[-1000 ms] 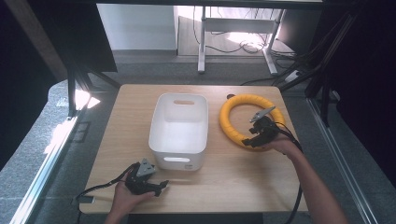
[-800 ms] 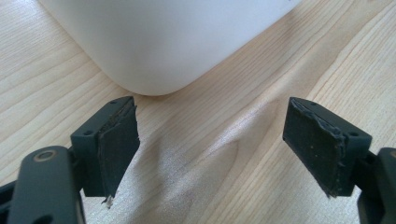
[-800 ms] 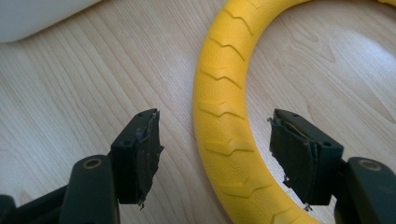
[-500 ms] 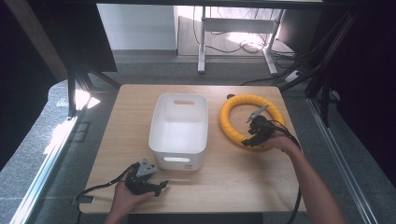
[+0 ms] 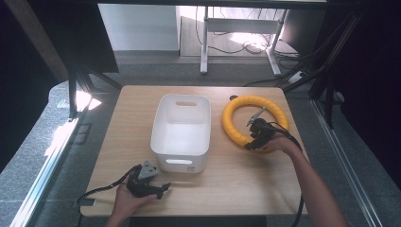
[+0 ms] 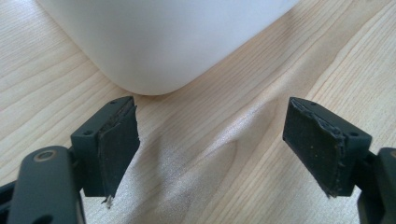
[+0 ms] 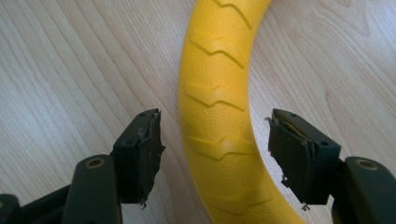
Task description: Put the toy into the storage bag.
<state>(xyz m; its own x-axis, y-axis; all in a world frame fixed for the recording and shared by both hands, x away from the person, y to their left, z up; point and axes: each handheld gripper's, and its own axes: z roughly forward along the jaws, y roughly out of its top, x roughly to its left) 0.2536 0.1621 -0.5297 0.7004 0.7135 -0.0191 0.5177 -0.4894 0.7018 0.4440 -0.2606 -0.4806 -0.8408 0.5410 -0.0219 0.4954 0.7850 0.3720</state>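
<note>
A yellow ribbed ring (image 5: 228,122) lies flat on the wooden table, right of a white plastic bin (image 5: 156,137). My right gripper (image 5: 254,142) hangs over the ring's near side. In the right gripper view its jaws stand open on either side of the yellow ring (image 7: 217,93), with a gap between each pad and the ring; the right gripper (image 7: 215,149) holds nothing. My left gripper (image 5: 160,190) rests low by the table's front edge, just in front of the bin. Its jaws are wide open and the left gripper (image 6: 212,149) faces the bin's rounded corner (image 6: 163,37).
The wooden table (image 5: 236,189) has bare room in front of the bin and ring. Black cables trail from both grippers. Beyond the far edge are a grey floor, a desk frame and dark stands.
My right gripper has sunk a little onto the ring's near side, so its jaws now straddle it. The left gripper, the bin and the ring have stayed put.
</note>
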